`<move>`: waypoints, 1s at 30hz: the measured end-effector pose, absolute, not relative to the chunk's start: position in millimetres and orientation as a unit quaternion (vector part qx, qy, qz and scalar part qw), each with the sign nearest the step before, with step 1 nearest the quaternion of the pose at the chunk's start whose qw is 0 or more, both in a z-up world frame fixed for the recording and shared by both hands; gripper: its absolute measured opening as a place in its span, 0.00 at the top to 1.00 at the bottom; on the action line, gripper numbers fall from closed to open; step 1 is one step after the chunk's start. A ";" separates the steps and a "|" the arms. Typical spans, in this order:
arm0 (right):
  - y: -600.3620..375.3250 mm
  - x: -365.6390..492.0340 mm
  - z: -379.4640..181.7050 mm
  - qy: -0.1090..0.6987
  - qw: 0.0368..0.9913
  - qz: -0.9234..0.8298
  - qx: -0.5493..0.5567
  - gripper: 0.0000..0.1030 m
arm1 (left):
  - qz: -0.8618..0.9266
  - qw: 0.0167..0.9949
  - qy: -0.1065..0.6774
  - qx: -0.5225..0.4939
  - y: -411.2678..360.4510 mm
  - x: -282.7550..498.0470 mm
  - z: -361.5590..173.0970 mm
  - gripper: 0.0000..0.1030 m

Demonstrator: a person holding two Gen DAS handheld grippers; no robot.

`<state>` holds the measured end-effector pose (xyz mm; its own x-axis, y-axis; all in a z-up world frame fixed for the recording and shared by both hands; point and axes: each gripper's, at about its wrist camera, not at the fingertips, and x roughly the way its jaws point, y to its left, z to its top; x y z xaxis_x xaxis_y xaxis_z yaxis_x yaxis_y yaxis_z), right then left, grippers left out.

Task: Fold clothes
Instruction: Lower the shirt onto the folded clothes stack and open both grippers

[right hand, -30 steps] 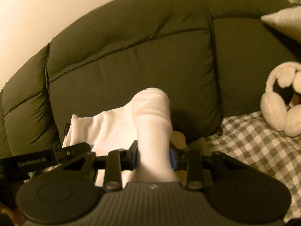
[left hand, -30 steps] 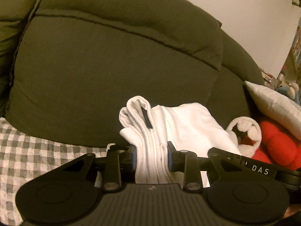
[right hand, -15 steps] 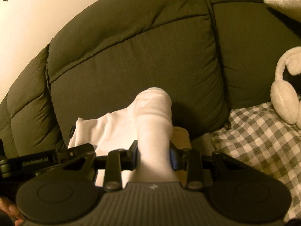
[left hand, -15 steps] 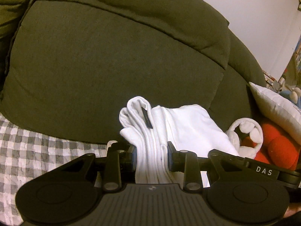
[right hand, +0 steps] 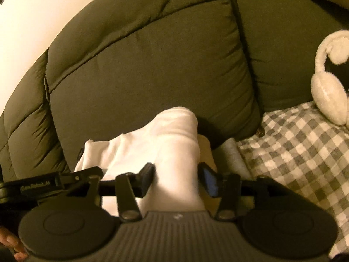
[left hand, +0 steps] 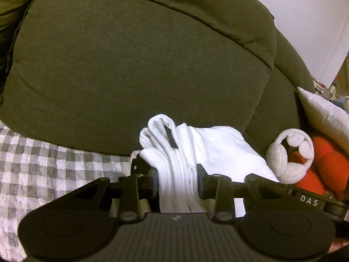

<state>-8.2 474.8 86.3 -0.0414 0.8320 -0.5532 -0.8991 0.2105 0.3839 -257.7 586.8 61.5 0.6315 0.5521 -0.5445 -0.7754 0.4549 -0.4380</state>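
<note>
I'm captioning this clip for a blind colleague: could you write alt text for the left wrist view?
The left gripper is shut on a bunched white garment with a small dark tag, held up in front of a dark olive sofa cushion. A grey checked cover lies at lower left; cream earmuffs, a red plush toy and a pale pillow sit at right.

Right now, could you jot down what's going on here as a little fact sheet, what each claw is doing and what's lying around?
setting: dark green sofa with a grey checked cover on the seat
left gripper: shut on bunched folds of the white garment
right gripper: shut on another bunched part of the white garment
garment: stretched between both grippers, black label showing
nearby: fluffy white earmuffs, red plush toy, pale cushion
fold: not yet finished
</note>
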 end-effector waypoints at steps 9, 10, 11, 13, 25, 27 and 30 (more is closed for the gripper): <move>446.3 4.3 115.8 0.325 0.712 0.622 -0.017 0.73 | 0.438 0.841 0.119 -0.295 565.7 -289.4 96.6 0.65; 446.2 0.6 118.0 0.321 0.710 0.626 -0.025 0.77 | 0.441 0.844 0.111 -0.282 562.5 -289.1 102.4 0.65; 447.3 -4.3 119.4 0.319 0.706 0.631 -0.034 0.77 | 0.444 0.848 0.103 -0.270 559.4 -288.6 108.1 0.65; 450.0 -15.0 120.0 0.314 0.698 0.642 -0.051 0.77 | 0.421 0.863 0.114 -0.253 555.8 -278.2 111.3 0.65; 455.7 -34.4 95.3 0.313 0.701 0.635 -0.088 0.96 | 0.420 0.870 0.200 -0.161 534.3 -236.9 62.3 0.84; 454.9 -31.7 88.5 0.312 0.701 0.637 -0.081 0.97 | 0.429 0.866 0.207 -0.151 531.1 -233.6 60.5 0.85; 452.6 -25.9 80.1 0.316 0.695 0.642 -0.063 0.98 | 0.437 0.862 0.209 -0.150 529.3 -228.7 55.9 0.85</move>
